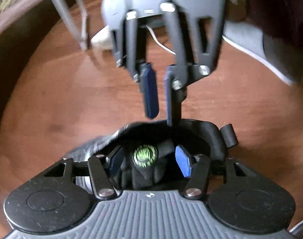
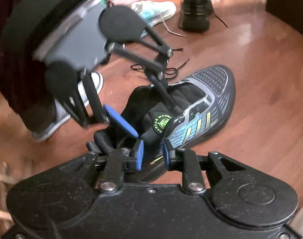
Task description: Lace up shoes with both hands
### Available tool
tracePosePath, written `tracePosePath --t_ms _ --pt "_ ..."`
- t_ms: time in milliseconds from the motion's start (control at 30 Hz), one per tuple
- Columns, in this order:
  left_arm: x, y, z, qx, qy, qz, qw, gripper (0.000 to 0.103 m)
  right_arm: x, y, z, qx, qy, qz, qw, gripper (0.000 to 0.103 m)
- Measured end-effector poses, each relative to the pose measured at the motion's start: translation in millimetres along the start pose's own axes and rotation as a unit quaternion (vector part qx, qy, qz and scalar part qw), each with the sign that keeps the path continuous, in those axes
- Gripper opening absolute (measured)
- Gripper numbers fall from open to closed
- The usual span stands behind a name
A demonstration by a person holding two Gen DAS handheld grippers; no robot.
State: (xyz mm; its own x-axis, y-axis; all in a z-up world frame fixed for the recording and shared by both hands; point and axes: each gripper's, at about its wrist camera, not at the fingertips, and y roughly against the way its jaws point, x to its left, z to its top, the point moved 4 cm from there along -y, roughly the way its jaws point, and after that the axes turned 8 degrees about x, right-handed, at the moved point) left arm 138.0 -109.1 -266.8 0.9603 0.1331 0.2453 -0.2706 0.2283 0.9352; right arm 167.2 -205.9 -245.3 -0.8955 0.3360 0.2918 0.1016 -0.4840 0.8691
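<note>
A black and blue sneaker (image 2: 209, 103) with yellow stripes lies on the wooden floor (image 2: 261, 75). Its black tongue with a round green logo (image 2: 161, 123) stands up in the opening, also seen in the left wrist view (image 1: 145, 155). A black speckled lace (image 2: 171, 72) lies loose on the floor beyond the shoe. My left gripper (image 1: 151, 161) is open, its blue pads either side of the tongue, not touching it. My right gripper (image 2: 152, 155) is open just behind the heel, and shows from the front in the left wrist view (image 1: 161, 107).
A black shoe (image 2: 195, 14) and a white and teal sneaker (image 2: 155, 12) lie at the far side of the floor. A person's grey-shoed foot (image 2: 55, 107) stands to the left. A clear stand (image 1: 71, 16) is at the far left.
</note>
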Motion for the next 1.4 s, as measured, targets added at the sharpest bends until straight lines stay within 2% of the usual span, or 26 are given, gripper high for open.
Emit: tracePosePath --t_ms 100,133,167,200,233,267,300,333,433,533,633,667,733,767,800,900,967,1000,1033,1100,1133,1167,1200,1300,1367,1400 --pt "-10.7 -8.8 8.4 0.008 -0.038 0.019 0.999 0.055 -1.3 -1.1 5.2 -0.01 -0.002 0.007 1.0 0.023" --pt "-8.9 -9.7 8.0 0.013 -0.031 0.016 0.9993 0.054 0.0 -0.4 4.9 -0.011 0.001 0.005 1.0 0.023" --pt "-6.9 -11.0 6.3 0.023 -0.02 0.01 0.9995 0.049 1.1 0.5 4.1 -0.012 0.005 0.004 1.0 0.023" --pt "-6.8 -12.3 3.1 0.034 -0.015 0.003 0.9993 0.031 1.4 1.1 3.4 -0.013 0.009 0.003 1.0 0.023" --pt "-7.3 -13.3 -0.5 0.04 -0.013 0.005 0.9991 0.028 1.6 1.4 3.0 -0.015 0.011 0.004 1.0 0.023" --pt "-7.4 -12.2 -3.8 0.039 -0.005 0.001 0.9992 0.02 1.5 1.4 2.9 -0.014 0.012 0.005 1.0 0.023" --pt "-6.9 -10.4 -6.3 0.042 0.008 -0.019 0.9989 0.011 3.6 -1.3 3.8 -0.013 0.013 0.005 1.0 0.023" --pt "-6.2 -8.1 -8.9 0.043 0.021 -0.034 0.9983 0.008 5.6 -3.3 4.6 -0.011 0.015 0.004 1.0 0.023" --pt "-3.2 0.3 -18.2 0.042 0.038 -0.048 0.9972 0.007 8.9 -3.4 4.9 -0.011 0.023 -0.002 1.0 0.023" --pt "2.3 5.7 -23.5 0.04 0.069 -0.064 0.9948 0.007 6.9 -7.8 3.7 0.001 0.029 -0.027 0.999 0.024" --pt "9.0 20.6 -25.6 0.017 0.092 -0.086 0.992 0.009 1.5 5.0 7.6 -0.04 0.018 -0.036 0.998 0.024" --pt "20.0 27.4 -29.8 0.006 0.14 -0.092 0.9859 0.012 -1.9 7.9 11.1 -0.05 0.011 -0.038 0.998 0.024" --pt "40.4 36.0 -42.3 -0.009 0.238 -0.099 0.9661 0.032 -8.2 11.3 17.2 -0.062 -0.003 -0.042 0.997 0.026" --pt "50.3 38.8 -49.8 -0.014 0.287 -0.101 0.9524 0.058 -11.0 10.3 19.2 -0.06 -0.01 -0.044 0.997 0.038" --pt "58.7 40.2 -56.6 -0.017 0.331 -0.102 0.9377 0.073 -12.5 7.8 21.5 -0.056 -0.016 -0.047 0.997 0.047" --pt "68.0 20.4 -63.5 0.002 0.405 -0.124 0.9057 0.073 -8.8 -4.8 30.4 -0.032 -0.023 -0.055 0.998 0.047" --pt "71.3 1.4 -66.2 0.019 0.44 -0.149 0.8855 0.071 -2.8 -17.6 36.3 0.004 -0.015 -0.079 0.997 0.046" --pt "71.6 -5.6 -69.6 0.023 0.446 -0.152 0.8818 0.041 -1.5 -22.2 37.8 0.02 -0.017 -0.09 0.996 0.044" --pt "71.9 -12.7 -73.1 0.026 0.452 -0.156 0.8781 0.032 -2.7 -24.5 38.5 0.03 -0.032 -0.087 0.995 0.044" --pt "72.7 -24.9 -78.5 0.032 0.459 -0.161 0.8733 0.025 -11.5 -27.3 36.8 0.046 -0.091 -0.052 0.993 0.04" --pt "73.0 -24.9 -75.7 0.032 0.445 -0.155 0.8817 0.024 -15.3 -27.2 35.9 0.045 -0.115 -0.034 0.992 0.04" --pt "72.3 -23.8 -71.4 0.033 0.423 -0.138 0.8947 0.021 -18.0 -26.8 35.6 0.041 -0.132 -0.016 0.99 0.04" --pt "72.8 -23.5 -69.0 0.034 0.409 -0.124 0.9032 0.018 -19.4 -27.7 35.6 0.043 -0.141 -0.007 0.989 0.036" --pt "86.0 -25.0 -73.1 0.028 0.417 -0.108 0.9021 0.015 -16.3 -29.9 36.8 0.047 -0.138 -0.009 0.989 0.035" --pt "88.9 -28.5 -76.8 0.029 0.442 -0.129 0.887 0.015 -14.2 -29.7 37.1 0.046 -0.132 -0.024 0.99 0.035" --pt "86.9 -29.3 -76.5 0.034 0.44 -0.13 0.888 0.014 -13.6 -29.5 36.3 0.045 -0.133 -0.028 0.99 0.035"
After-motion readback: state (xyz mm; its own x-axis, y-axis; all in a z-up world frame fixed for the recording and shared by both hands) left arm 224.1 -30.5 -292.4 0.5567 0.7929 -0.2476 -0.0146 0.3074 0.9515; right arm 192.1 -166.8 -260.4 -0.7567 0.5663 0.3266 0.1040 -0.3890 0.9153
